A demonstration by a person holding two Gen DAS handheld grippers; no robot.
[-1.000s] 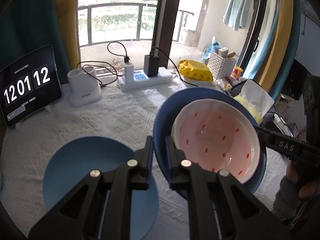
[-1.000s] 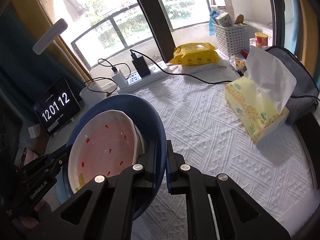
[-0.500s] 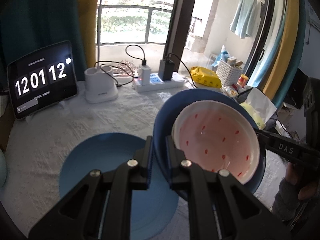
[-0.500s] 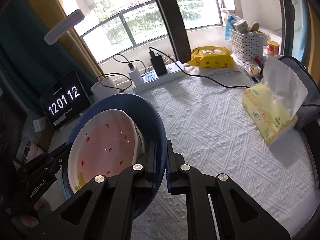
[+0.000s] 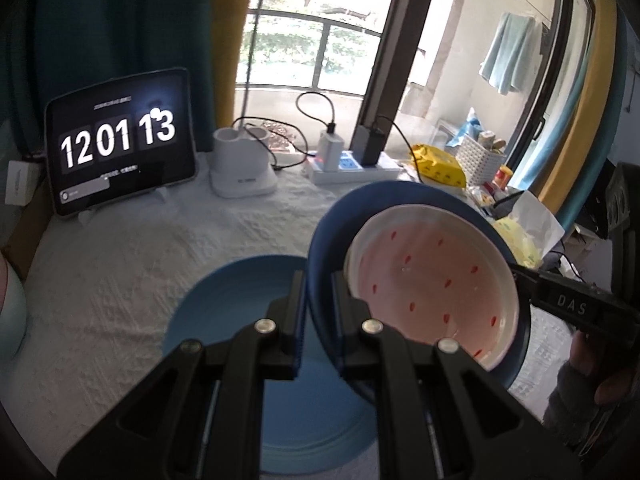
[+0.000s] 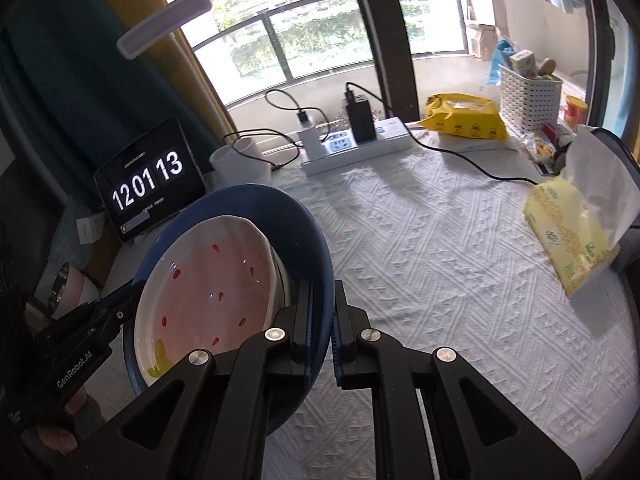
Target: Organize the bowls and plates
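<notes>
I hold the deep dark-blue ceramic bowl [image 5: 404, 204] aloft by opposite rims, my left gripper [image 5: 316, 316] and right gripper [image 6: 322, 328] both clamped on it, so the pink-glazed white bowl with red specks [image 6: 212, 284] nested inside stays put. It hangs over the flat light-blue plate [image 5: 240, 320] on the white cloth, probably its stacking spot. My grippers hide the plate's near part.
</notes>
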